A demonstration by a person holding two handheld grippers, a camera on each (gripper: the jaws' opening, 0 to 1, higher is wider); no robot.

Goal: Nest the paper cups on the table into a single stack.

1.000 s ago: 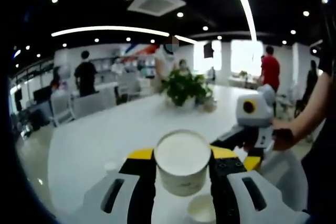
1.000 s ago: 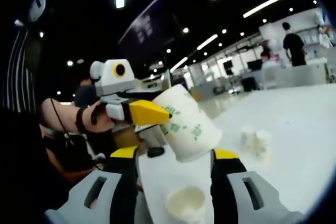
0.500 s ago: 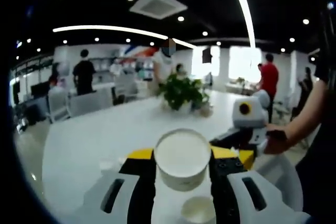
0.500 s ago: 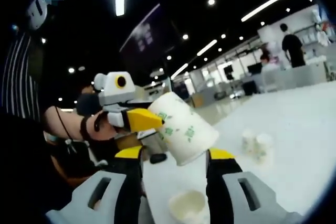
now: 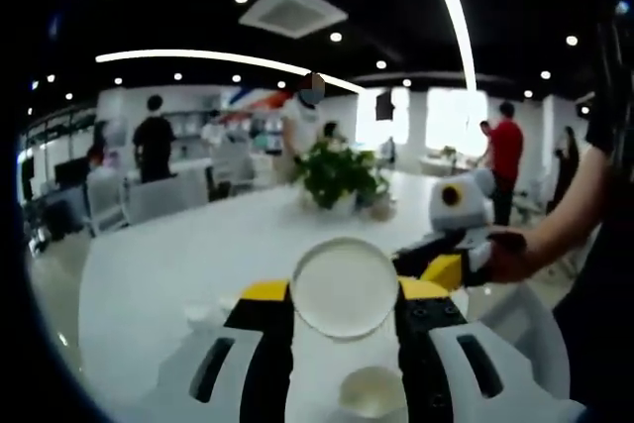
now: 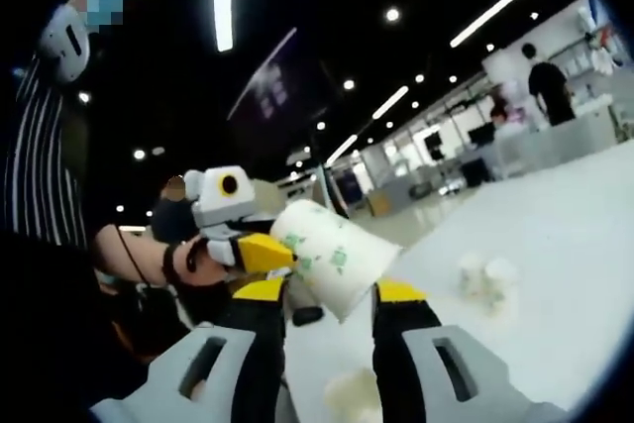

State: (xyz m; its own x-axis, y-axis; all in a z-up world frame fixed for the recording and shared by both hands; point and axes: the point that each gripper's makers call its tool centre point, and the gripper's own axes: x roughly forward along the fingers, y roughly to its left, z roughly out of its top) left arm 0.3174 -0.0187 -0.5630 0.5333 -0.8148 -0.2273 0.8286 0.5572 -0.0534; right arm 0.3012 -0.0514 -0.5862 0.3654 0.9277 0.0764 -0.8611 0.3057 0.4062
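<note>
A white paper cup (image 5: 345, 286) sits between my left gripper's (image 5: 345, 309) jaws, its mouth turned straight at the camera. In the right gripper view the same cup (image 6: 332, 257) shows green print and lies tilted, base toward me. My right gripper (image 6: 328, 292) has its jaws tight against that base. The left gripper's yellow fingertip (image 6: 263, 253) touches the cup near its rim. The right gripper (image 5: 448, 263) reaches in from the right in the left gripper view. Another cup (image 5: 371, 391) stands mouth-up on the white table (image 5: 178, 264) below; it appears as a cup (image 6: 349, 395) between the right jaws.
Two more cups (image 6: 485, 274) stand together farther out on the table, and small cups (image 5: 203, 314) lie left of the left gripper. A potted plant (image 5: 342, 173) stands at the table's far end. Several people and chairs are behind it. A person's arm (image 5: 555, 245) crosses the right side.
The held cup has tipped until its mouth alone faces the left camera. The right jaws have narrowed onto the cup's base. Both grippers sit a little closer together.
</note>
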